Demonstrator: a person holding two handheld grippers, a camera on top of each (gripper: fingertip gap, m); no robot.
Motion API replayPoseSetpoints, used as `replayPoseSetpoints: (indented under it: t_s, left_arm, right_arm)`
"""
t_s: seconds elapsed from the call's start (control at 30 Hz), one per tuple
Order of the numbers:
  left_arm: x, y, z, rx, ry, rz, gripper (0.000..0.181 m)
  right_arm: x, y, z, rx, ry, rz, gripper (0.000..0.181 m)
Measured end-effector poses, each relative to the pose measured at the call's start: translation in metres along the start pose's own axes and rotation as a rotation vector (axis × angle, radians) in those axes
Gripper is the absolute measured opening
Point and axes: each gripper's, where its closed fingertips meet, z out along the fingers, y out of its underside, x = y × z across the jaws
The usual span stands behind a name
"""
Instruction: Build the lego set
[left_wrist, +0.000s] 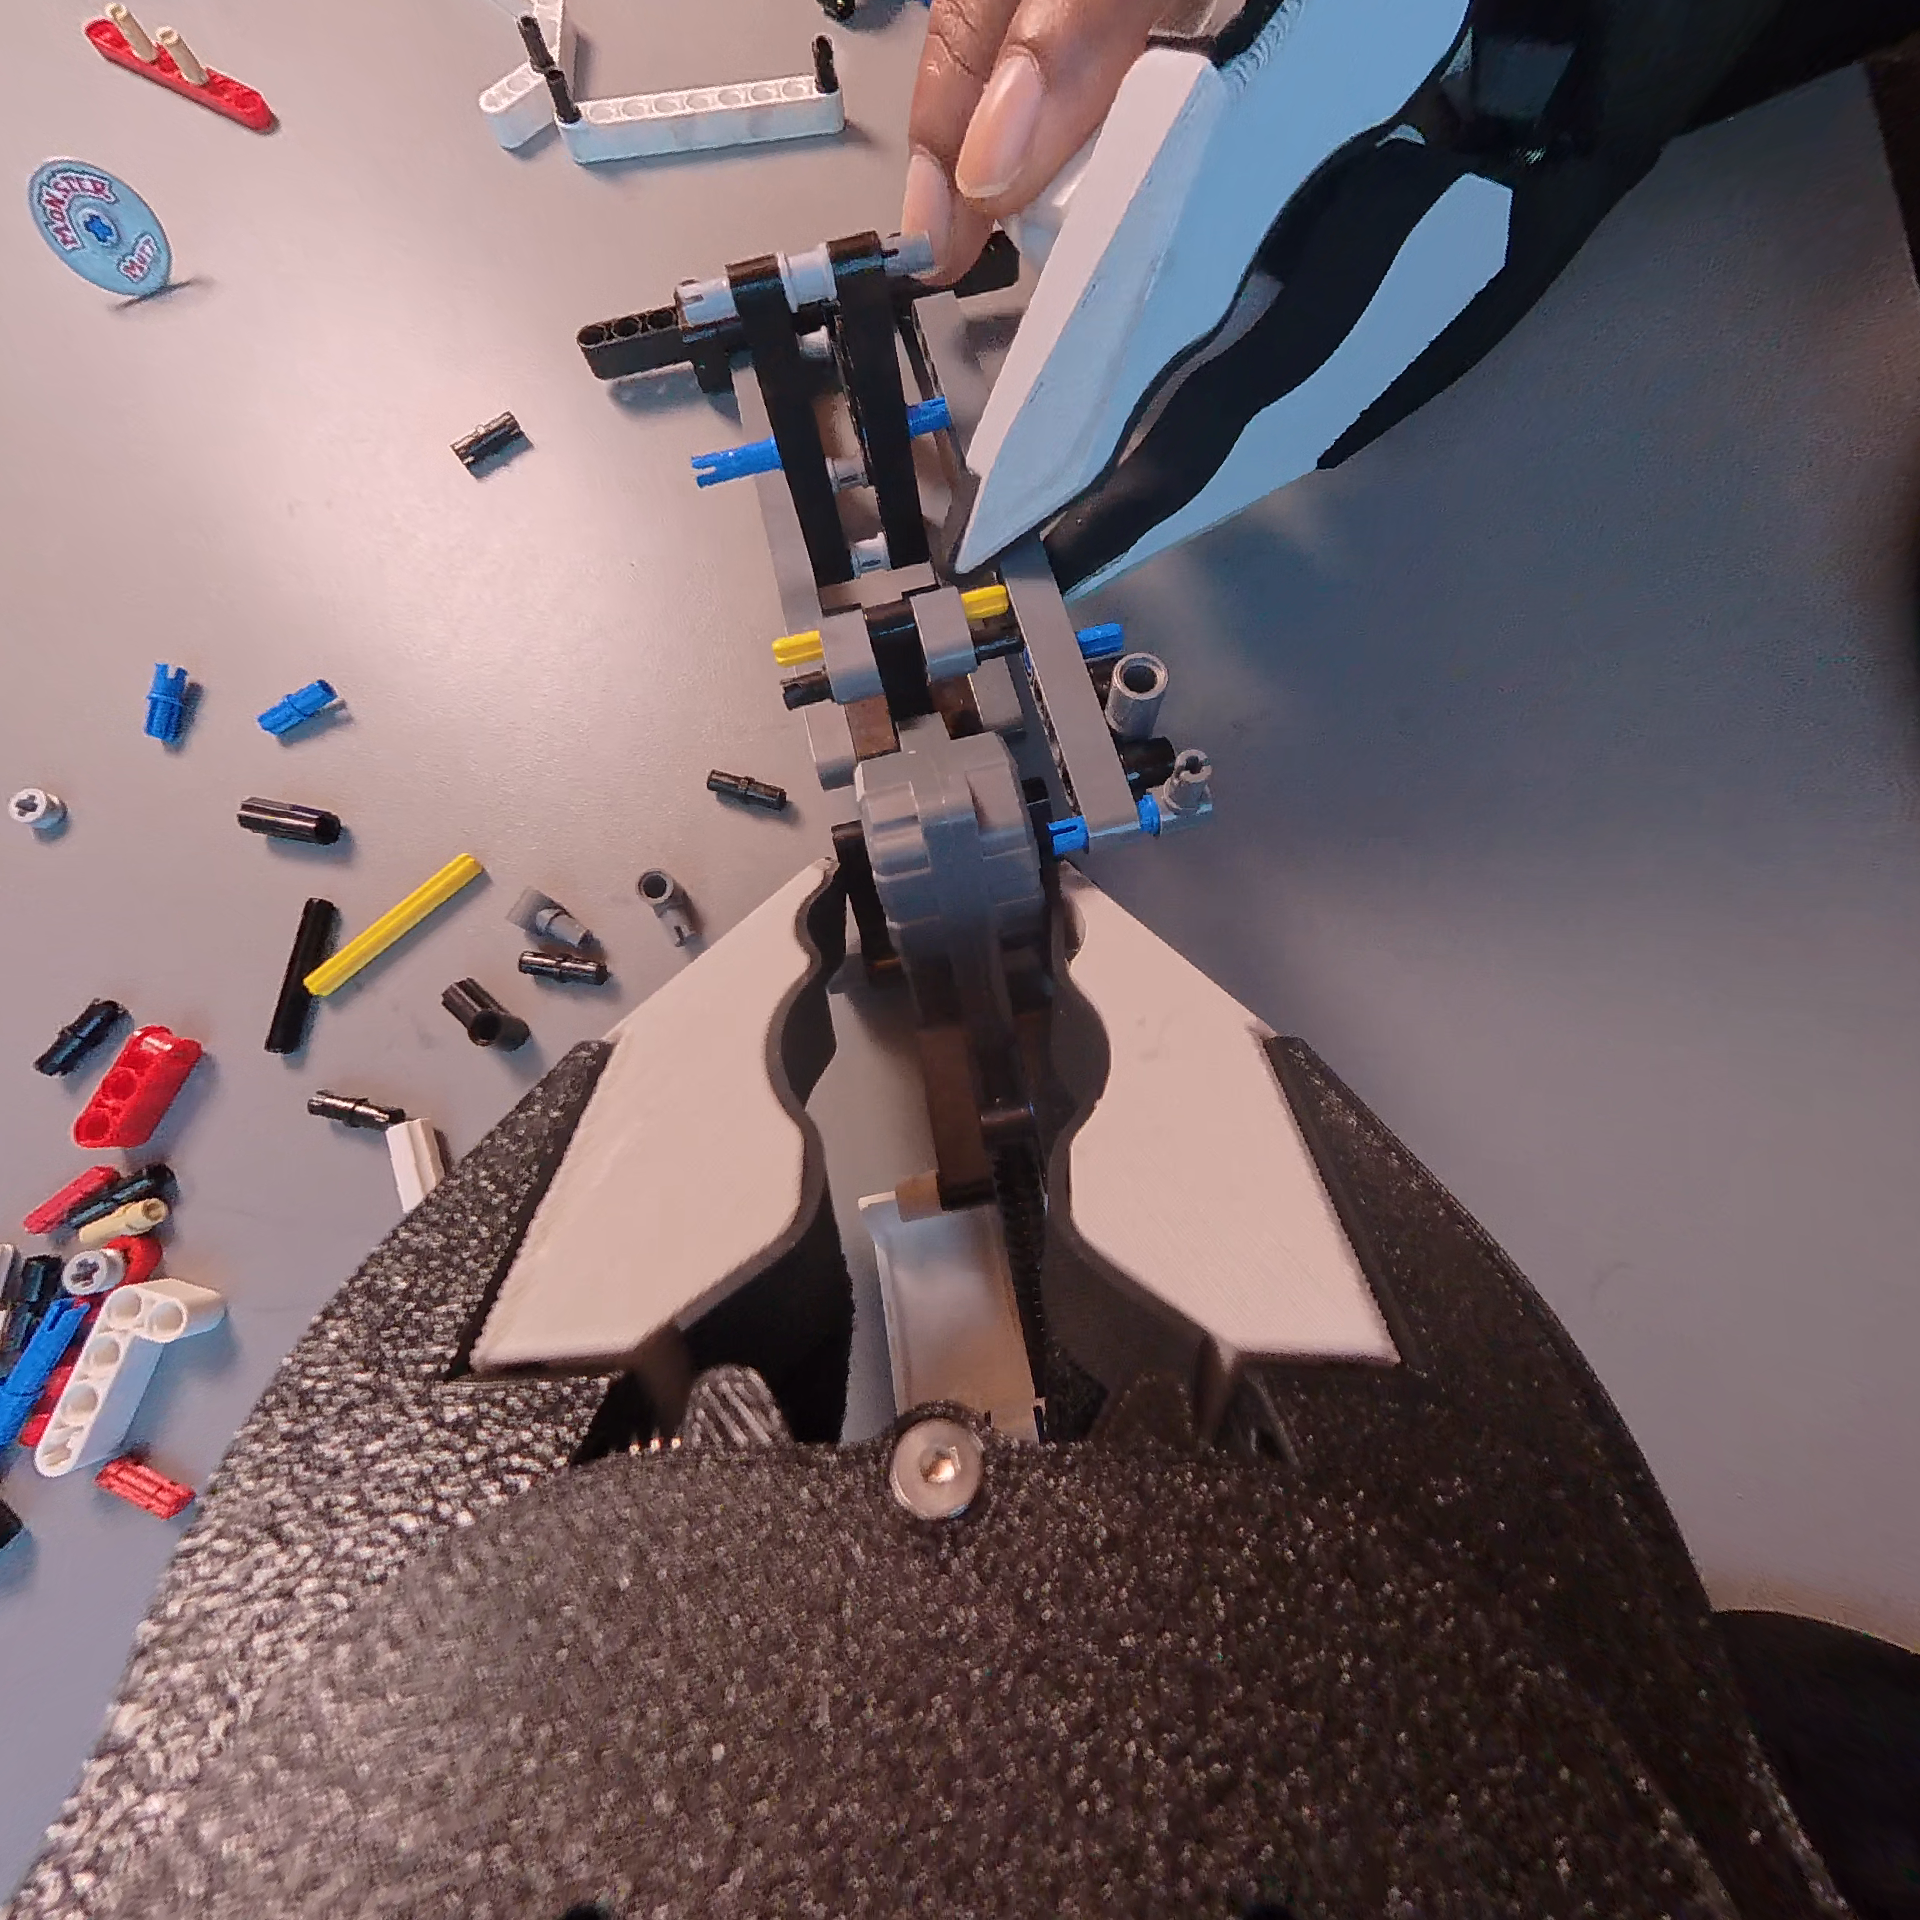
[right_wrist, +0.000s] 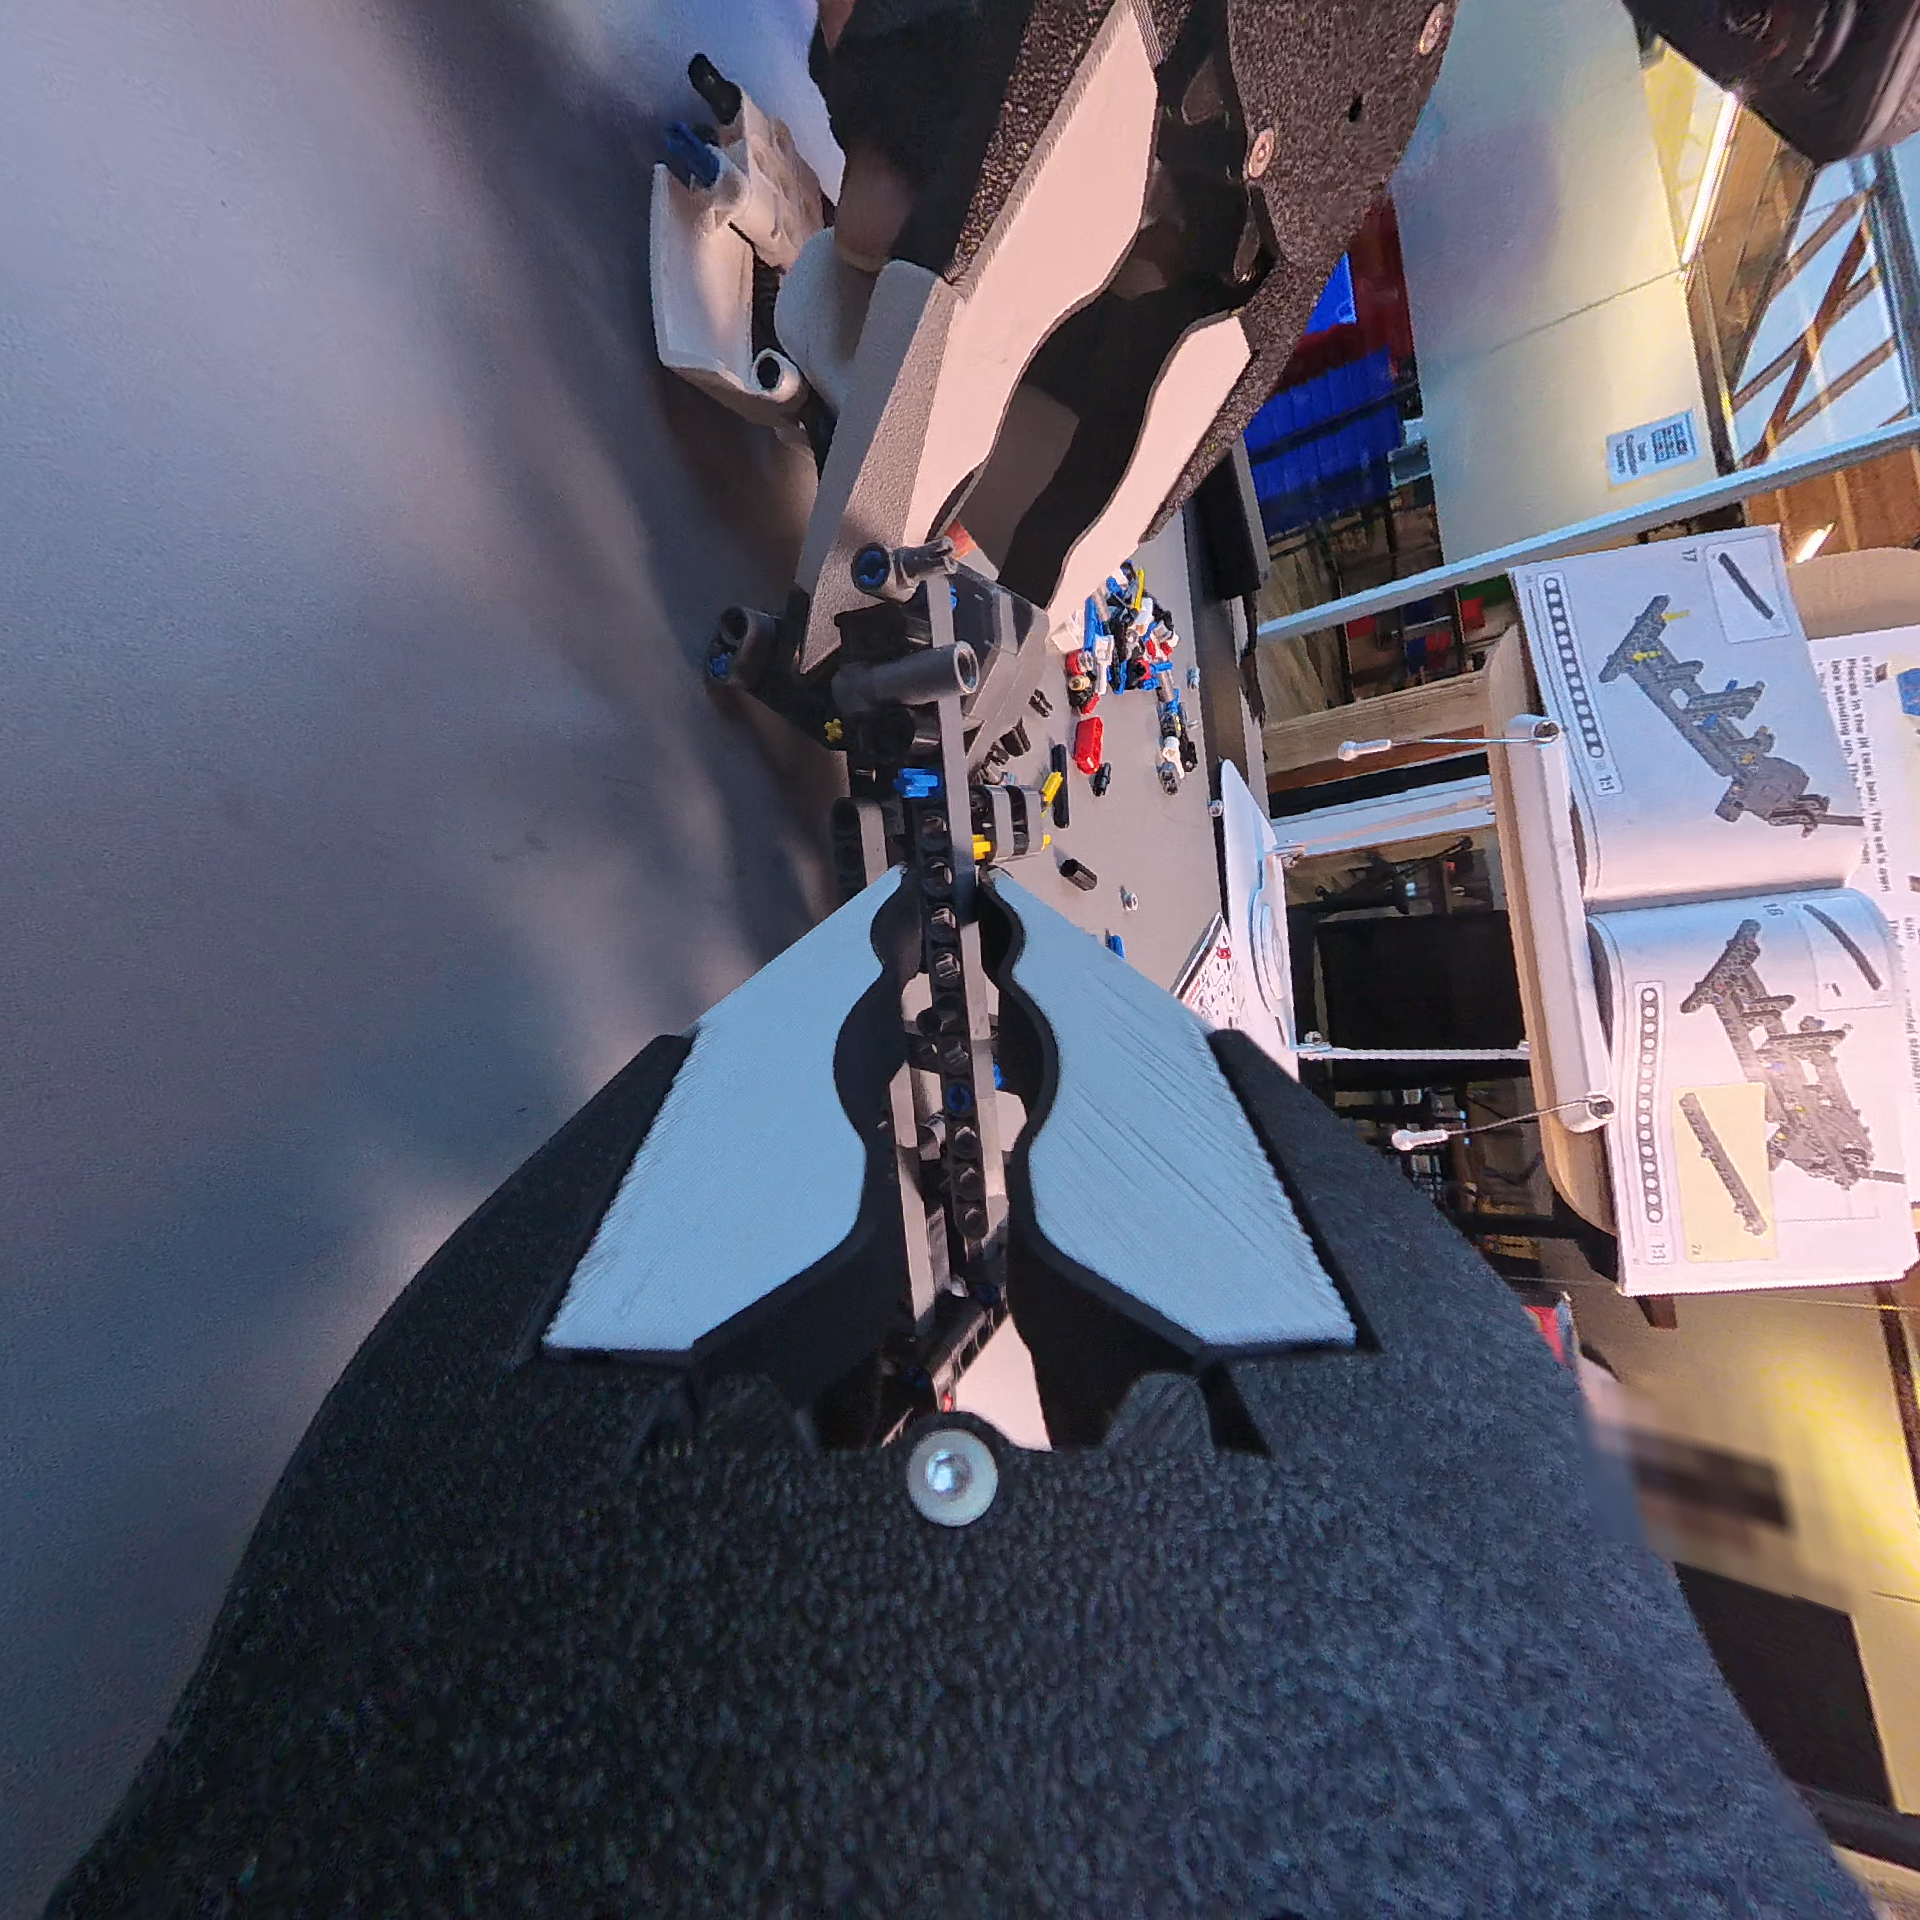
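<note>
A long black and grey lego chassis (left_wrist: 894, 665) with blue and yellow pins lies on the grey table (left_wrist: 1455, 831). My left gripper (left_wrist: 948, 883) is shut on its near end, around a grey rounded block (left_wrist: 940, 821). My right gripper (left_wrist: 1023, 566) comes in from the upper right and pinches the long grey side beam (left_wrist: 1060, 675). In the right wrist view my right gripper (right_wrist: 943, 883) is shut on the chassis (right_wrist: 951, 997), with the left gripper (right_wrist: 935, 623) holding the far end. A person's fingers (left_wrist: 977, 135) touch the chassis's far end.
Loose pins, axles and beams (left_wrist: 395, 925) lie scattered on the left of the table. A white beam frame (left_wrist: 707, 114), a red beam with tan pins (left_wrist: 182, 73) and a round blue disc (left_wrist: 99, 223) lie at the back. An open instruction booklet (right_wrist: 1714, 894) stands on a holder. Tip to tip, the grippers are about 5 cm apart.
</note>
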Motion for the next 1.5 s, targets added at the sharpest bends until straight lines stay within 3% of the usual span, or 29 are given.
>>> replayPoseSetpoints:
  t_s: [0.4, 1.5]
  left_arm:
    - [0.0, 0.0004, -0.0007, 0.023, 0.004, 0.011, 0.037]
    - [-0.0032, -0.0031, 0.0036, -0.03, -0.052, 0.022, 0.038]
  right_arm:
    - [0.0007, 0.0002, 0.0, 0.013, -0.025, 0.065, 0.01]
    - [0.0059, -0.0013, 0.0008, 0.008, 0.05, -0.101, 0.01]
